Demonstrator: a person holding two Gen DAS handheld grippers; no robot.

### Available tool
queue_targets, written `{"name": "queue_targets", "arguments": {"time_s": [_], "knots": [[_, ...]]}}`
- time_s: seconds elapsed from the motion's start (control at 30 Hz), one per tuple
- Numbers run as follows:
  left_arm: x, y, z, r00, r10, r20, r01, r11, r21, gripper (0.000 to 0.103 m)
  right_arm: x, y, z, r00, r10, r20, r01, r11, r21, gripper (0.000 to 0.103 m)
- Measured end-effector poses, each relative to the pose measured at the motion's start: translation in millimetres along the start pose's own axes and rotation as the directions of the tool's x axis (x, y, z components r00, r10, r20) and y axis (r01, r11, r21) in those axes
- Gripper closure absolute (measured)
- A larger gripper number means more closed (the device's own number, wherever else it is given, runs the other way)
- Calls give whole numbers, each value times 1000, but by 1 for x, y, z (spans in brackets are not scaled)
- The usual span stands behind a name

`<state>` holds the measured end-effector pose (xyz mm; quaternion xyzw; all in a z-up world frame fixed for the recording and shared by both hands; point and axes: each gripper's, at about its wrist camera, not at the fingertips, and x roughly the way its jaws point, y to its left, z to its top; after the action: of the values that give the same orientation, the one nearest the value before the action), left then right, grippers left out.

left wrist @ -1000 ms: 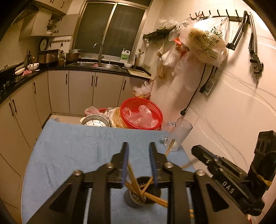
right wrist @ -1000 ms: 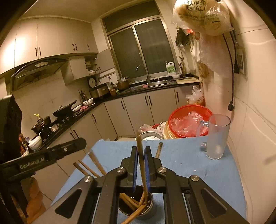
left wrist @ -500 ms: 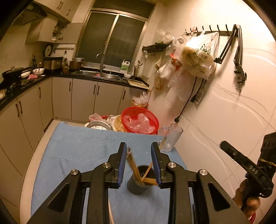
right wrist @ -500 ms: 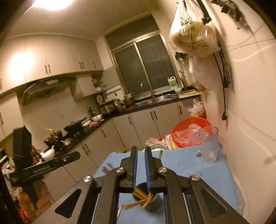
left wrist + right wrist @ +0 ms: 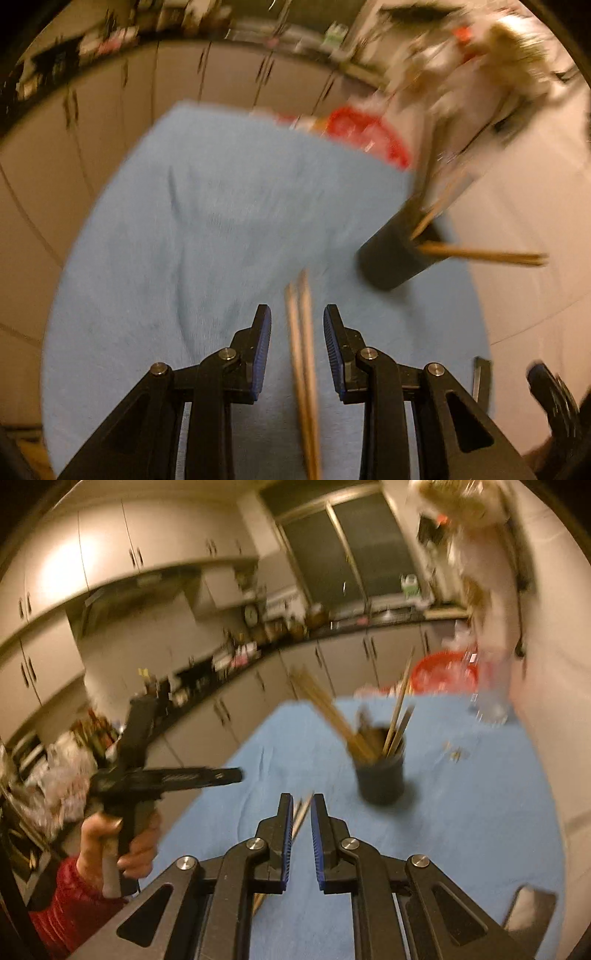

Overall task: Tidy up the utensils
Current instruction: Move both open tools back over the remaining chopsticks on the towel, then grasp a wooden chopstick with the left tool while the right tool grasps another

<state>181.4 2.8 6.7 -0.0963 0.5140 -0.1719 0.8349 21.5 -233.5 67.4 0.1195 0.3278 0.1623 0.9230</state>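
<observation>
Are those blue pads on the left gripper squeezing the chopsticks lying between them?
Apart. The left wrist view shows blue cloth on both sides between the chopsticks and the left gripper pads.

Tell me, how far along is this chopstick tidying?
Mostly done, it seems: several chopsticks already stand in the dark cup. Nothing looks gripped now: the left gripper hangs open over a loose pair of chopsticks on the blue cloth; the right gripper looks empty. That pair is left.

On the cloth [image 5: 192,229] in front of you, 2 chopsticks [image 5: 303,354] lie between your left gripper's [image 5: 297,325] parted jaws, touching neither. The cup [image 5: 380,775] stands ahead and to the right, more chopsticks in it. The basket [image 5: 443,674] sits behind it.
</observation>
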Motion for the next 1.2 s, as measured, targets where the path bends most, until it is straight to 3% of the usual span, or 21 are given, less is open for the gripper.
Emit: {"name": "queue_targets", "arguments": {"time_s": [0.17, 0.4, 0.5, 0.63, 0.8, 0.93, 1.07, 1.2], "knots": [[51, 9, -1, 995, 28, -99, -30, 999, -27, 75, 21, -5, -13, 998, -1, -58, 2, 1000, 11, 92], [81, -2, 10, 989, 70, -134, -71, 997, -1, 75, 33, -15, -13, 997, -13, -82, 15, 1000, 26, 92], [86, -12, 12, 987, 113, -116, -110, 993, 32, 76, 39, -14, -14, 996, -15, -93, 19, 999, 32, 92], [87, -10, 9, 981, 169, -98, -165, 985, 54, 95, 48, -10, -12, 993, -19, -114, 23, 999, 34, 92], [61, 23, -12, 977, 197, -80, -196, 980, 24, 95, 72, 8, -11, 985, -25, -170, 25, 1000, -2, 92], [42, 51, -31, 982, 175, -67, -177, 984, -29, 95, 113, 20, -8, 965, -44, -258, 40, 999, -21, 91], [32, 66, -42, 987, 147, -59, -150, 987, -50, 95, 165, 32, -12, 931, -37, -362, 33, 999, -19, 91], [34, 67, -41, 990, 128, -54, -131, 990, -53, 95, 201, 38, -23, 894, -107, -434, 97, 994, -44, 91]]}}
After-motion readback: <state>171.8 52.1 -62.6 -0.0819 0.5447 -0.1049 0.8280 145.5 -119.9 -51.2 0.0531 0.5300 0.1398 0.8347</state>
